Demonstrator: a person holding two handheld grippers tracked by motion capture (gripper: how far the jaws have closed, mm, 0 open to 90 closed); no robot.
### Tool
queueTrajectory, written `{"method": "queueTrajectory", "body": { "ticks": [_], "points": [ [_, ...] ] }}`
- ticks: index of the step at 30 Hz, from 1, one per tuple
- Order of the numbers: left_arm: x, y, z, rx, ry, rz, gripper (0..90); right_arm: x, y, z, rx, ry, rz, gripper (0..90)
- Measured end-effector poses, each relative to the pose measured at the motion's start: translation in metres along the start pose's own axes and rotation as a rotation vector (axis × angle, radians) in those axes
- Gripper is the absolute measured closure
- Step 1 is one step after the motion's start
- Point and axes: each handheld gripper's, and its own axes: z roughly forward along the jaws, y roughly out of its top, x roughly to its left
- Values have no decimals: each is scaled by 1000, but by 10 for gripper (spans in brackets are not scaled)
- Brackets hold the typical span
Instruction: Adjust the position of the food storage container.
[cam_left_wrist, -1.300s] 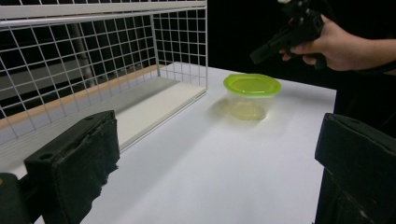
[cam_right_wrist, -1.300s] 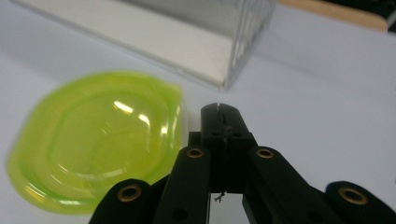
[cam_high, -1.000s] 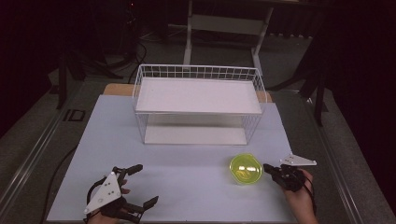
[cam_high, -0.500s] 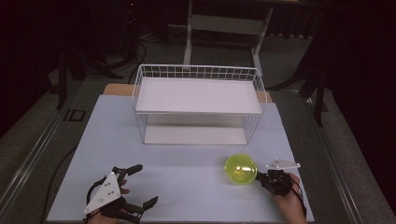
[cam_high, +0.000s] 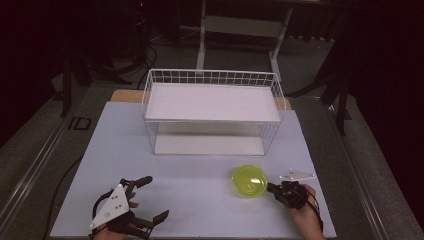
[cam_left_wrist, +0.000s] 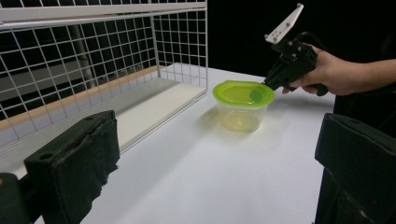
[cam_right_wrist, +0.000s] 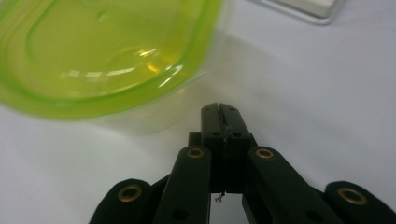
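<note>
Left tongs (cam_high: 150, 199): held low at the person's near left, jaws spread wide apart, nothing between them. In the left gripper view the two black padded jaws stand at opposite edges with a broad gap. The grey three-cornered plate (cam_high: 110, 205) sits on top, tilted.

Right tongs (cam_high: 272, 188): held in the right hand (cam_high: 303, 212), well apart from the left tongs and pointing toward them. In the right gripper view the jaws (cam_right_wrist: 220, 122) are pressed together, tip to tip, gripping nothing. The right forearm (cam_left_wrist: 373, 77) extends level behind the hand.
</note>
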Motion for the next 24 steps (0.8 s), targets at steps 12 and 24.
{"method": "queueTrajectory", "body": {
  "ticks": [12, 24],
  "points": [
    [1, 0, -1, -2, 3, -3, 6, 0, 11, 13, 3, 38, -5, 900],
    [0, 0, -1, 1, 5, 4, 6, 26, 15, 24, 22, 114, -21, 900]
  ]
}}
